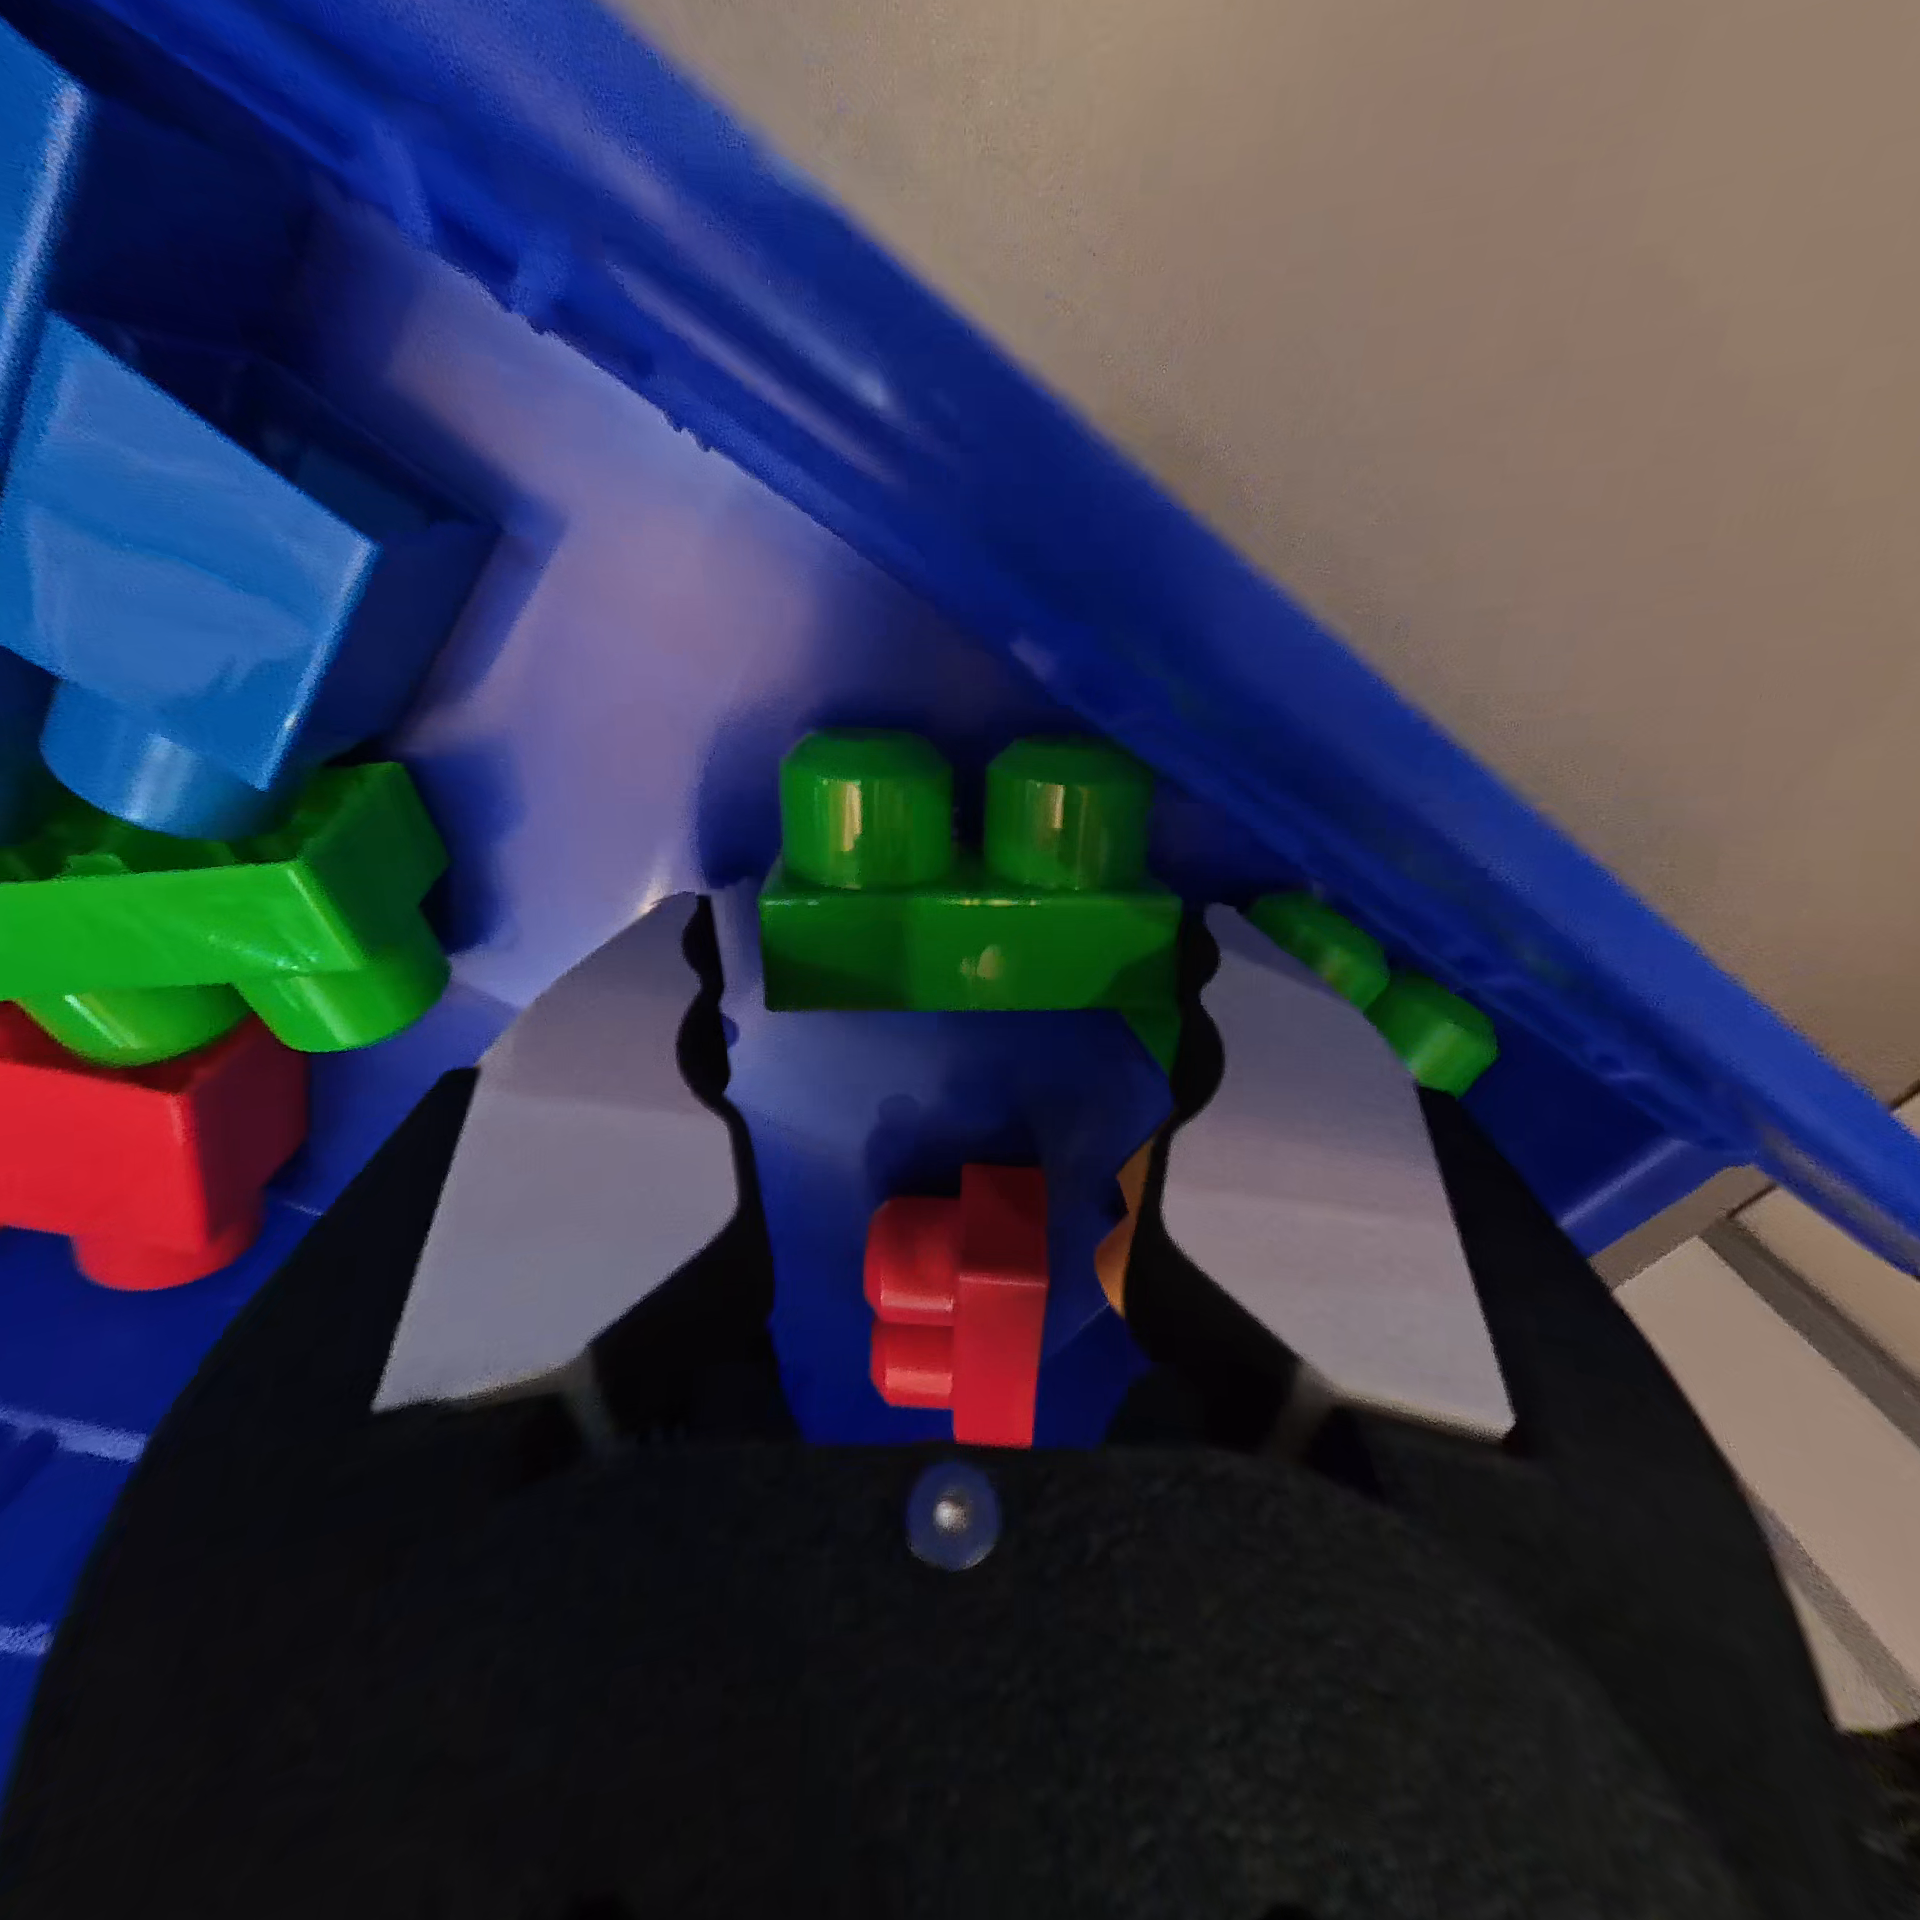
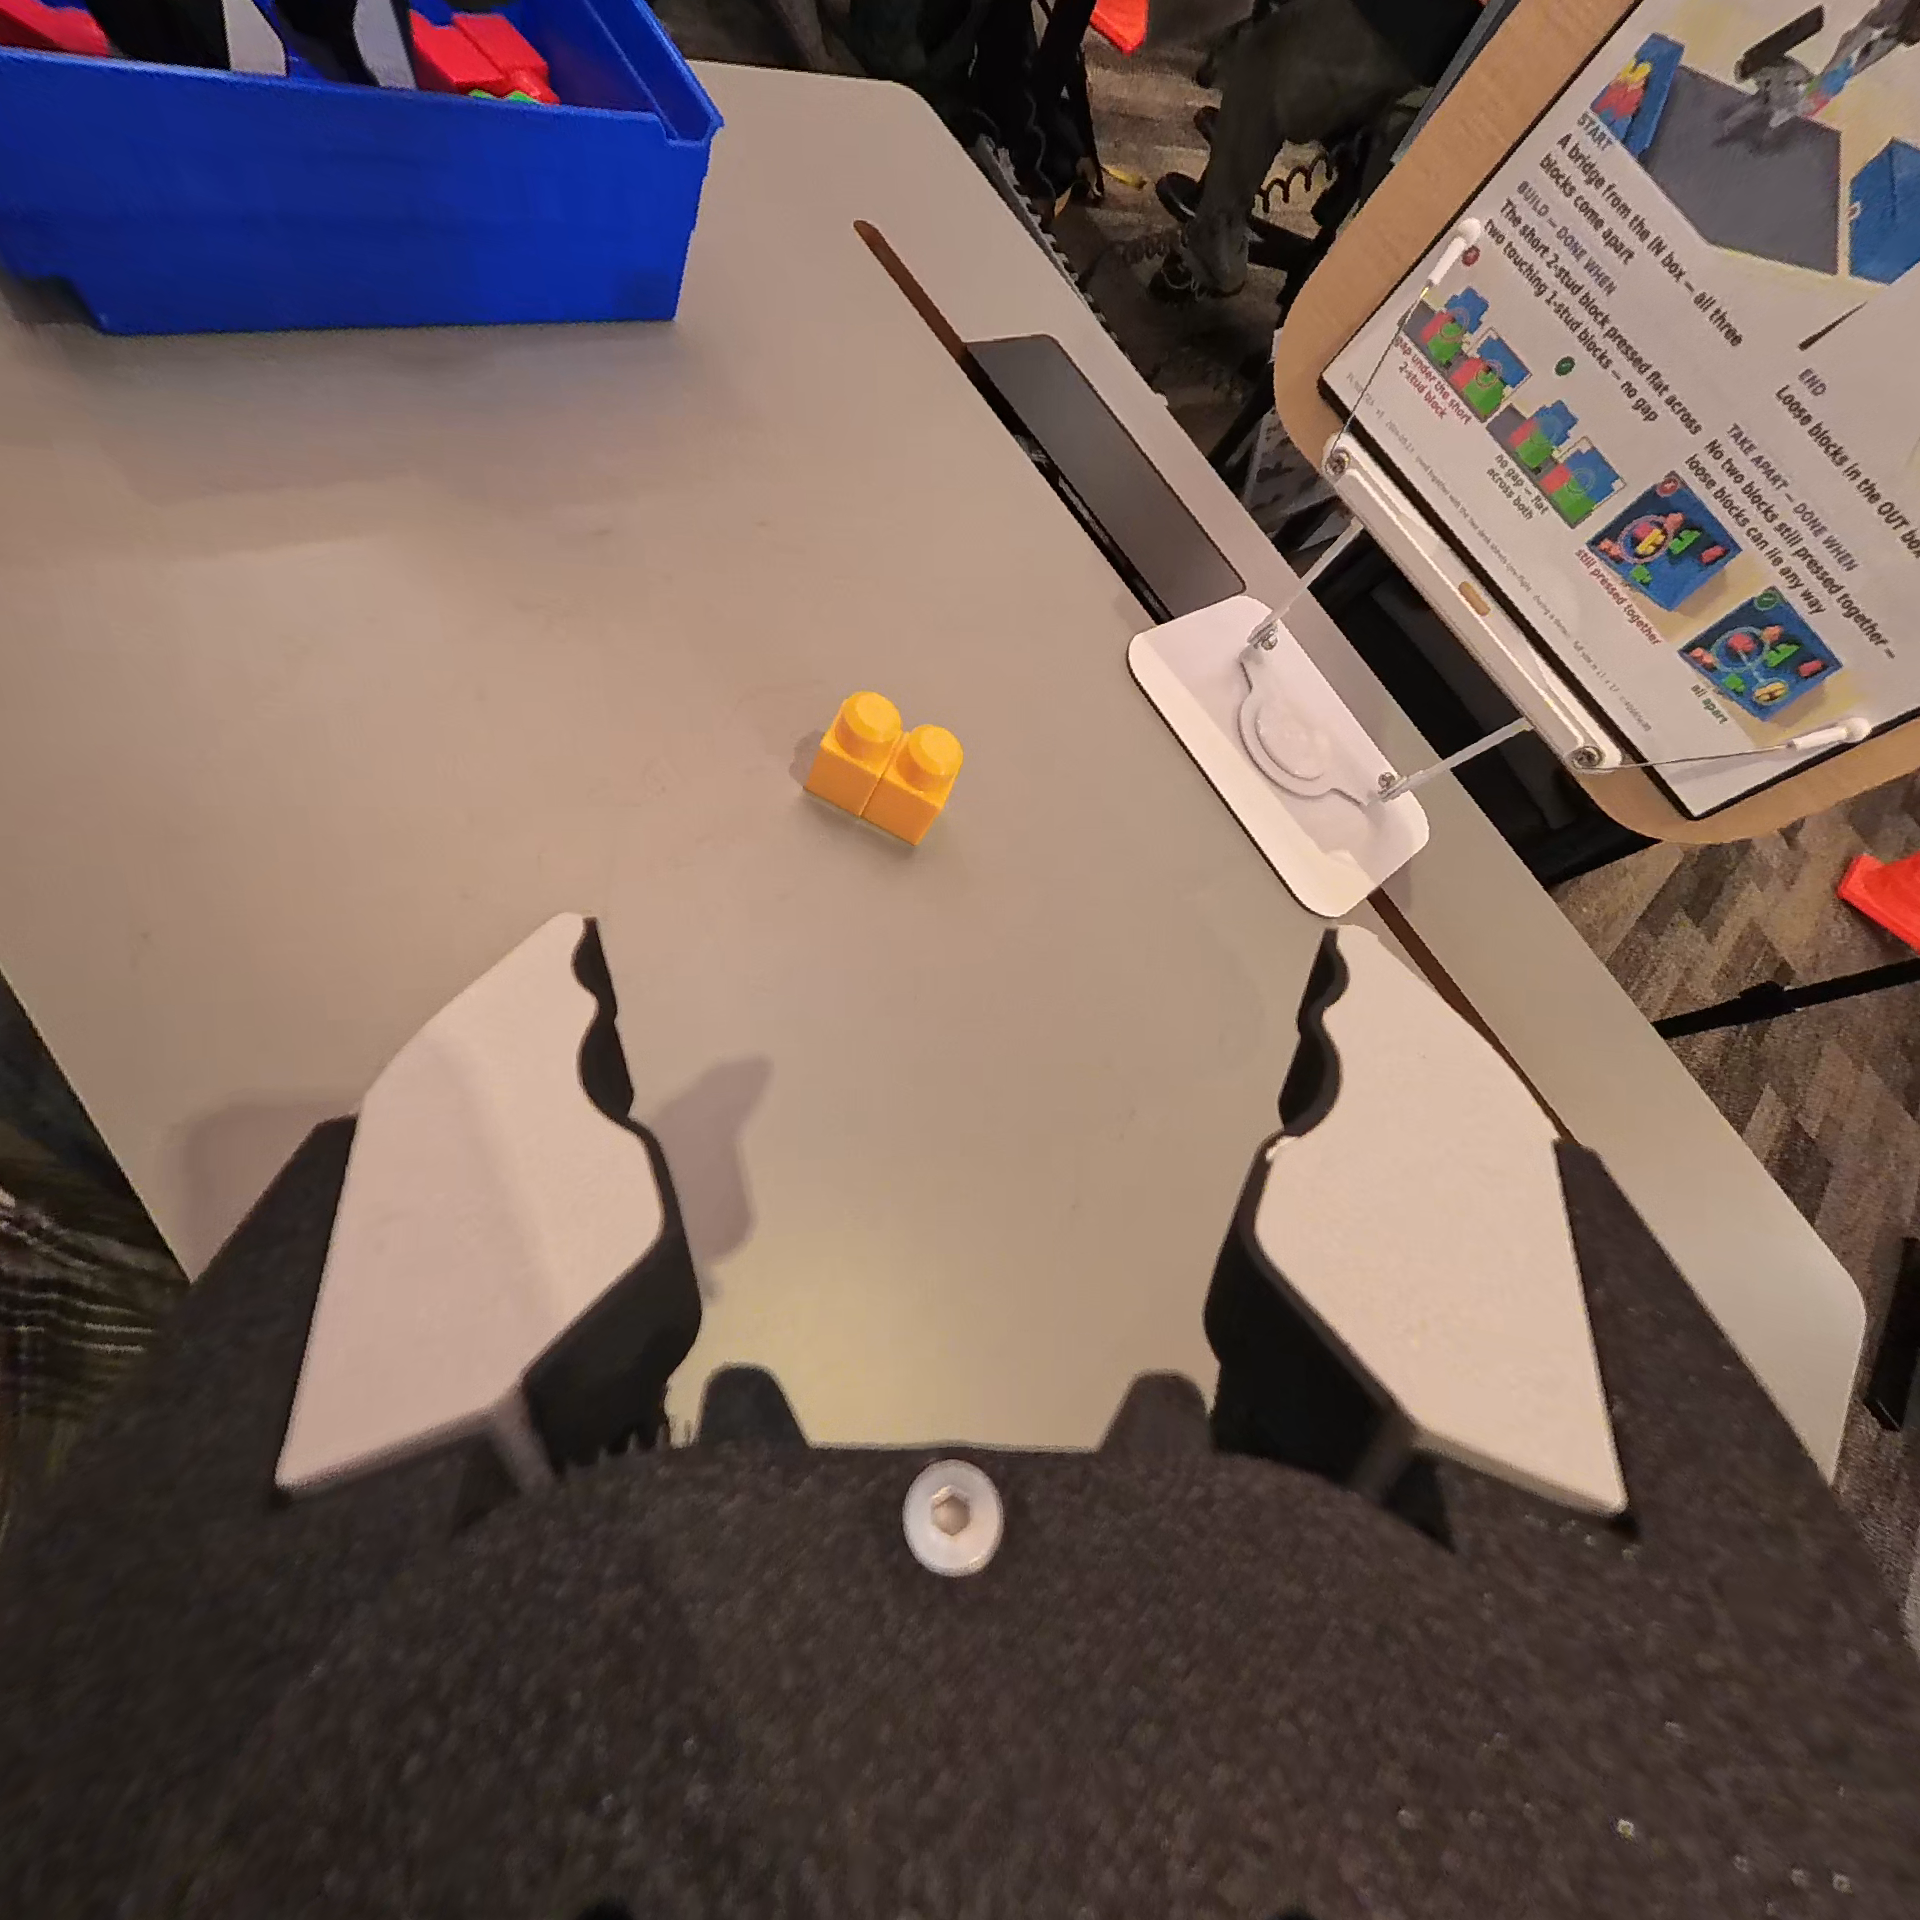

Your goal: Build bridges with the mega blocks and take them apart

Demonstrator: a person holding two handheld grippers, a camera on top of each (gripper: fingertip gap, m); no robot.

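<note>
In the left wrist view my left gripper [image 1: 956, 935] is down inside the blue bin [image 1: 935, 468]. Its fingertips are closed on the two ends of a dark green two-stud block [image 1: 966, 945], studs pointing away. A red block [image 1: 966, 1309] lies on the bin floor between the fingers. In the right wrist view my right gripper [image 2: 956, 966] is open and empty above the grey table [image 2: 416, 623]. Two yellow one-stud blocks [image 2: 883, 769] stand side by side, touching, just ahead of it. The bin [image 2: 364, 208] sits at the far left, with the left gripper's fingers [image 2: 249, 36] in it.
The bin also holds a blue block [image 1: 187, 592], a bright green block [image 1: 239, 914], a red block [image 1: 135, 1143] and another green block [image 1: 1382, 997]. An instruction sheet on a board [image 2: 1662, 416] stands on a white base [image 2: 1278, 748] at the table's right edge. Some 55 cm of space lies between my two pairs of fingers.
</note>
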